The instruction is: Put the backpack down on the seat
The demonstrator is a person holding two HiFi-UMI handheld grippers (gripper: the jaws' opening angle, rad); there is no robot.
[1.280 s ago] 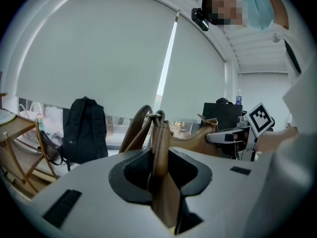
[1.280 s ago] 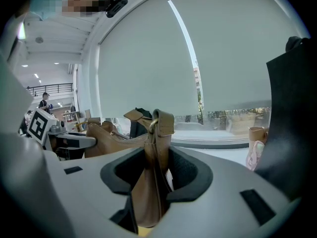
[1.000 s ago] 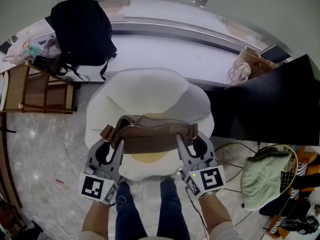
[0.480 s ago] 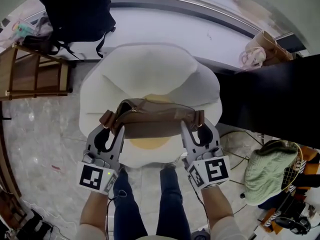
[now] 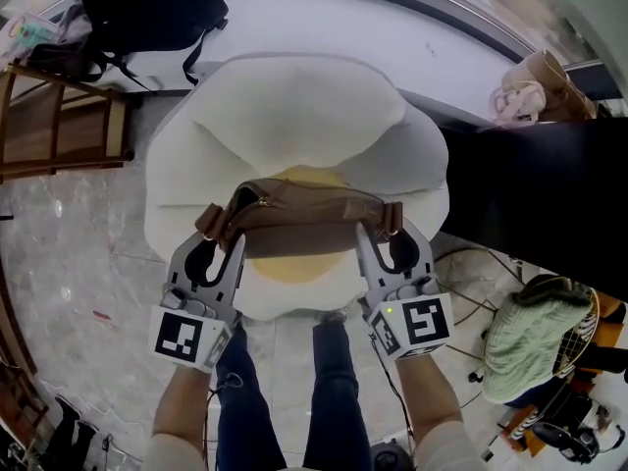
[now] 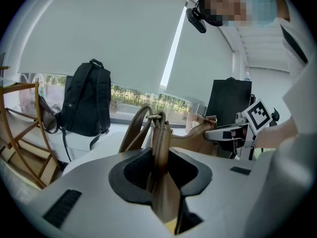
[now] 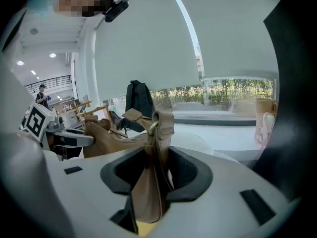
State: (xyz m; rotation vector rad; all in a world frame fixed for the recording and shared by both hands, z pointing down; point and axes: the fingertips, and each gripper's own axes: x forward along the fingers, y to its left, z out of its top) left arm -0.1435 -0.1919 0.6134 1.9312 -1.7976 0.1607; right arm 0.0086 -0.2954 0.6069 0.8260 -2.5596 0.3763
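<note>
Both sets of jaws pinch bag [image 5: 299, 229] ends: left gripper [image 5: 224, 248], right gripper [image 5: 381, 238] | bag over seat [image 5: 294, 116] | risk: I release unevenly — it tips off near edge.

1. The far half of the big white soft seat [image 5: 294, 116] is open from above.
2. The brown leather bag [image 5: 304, 226] hangs over its near middle.
3. A flat black board [image 5: 549, 194] stands close on the right.
4. A wooden frame [image 5: 59, 126] stands on the left, with open grey stone floor [image 5: 78, 263] near it.
</note>
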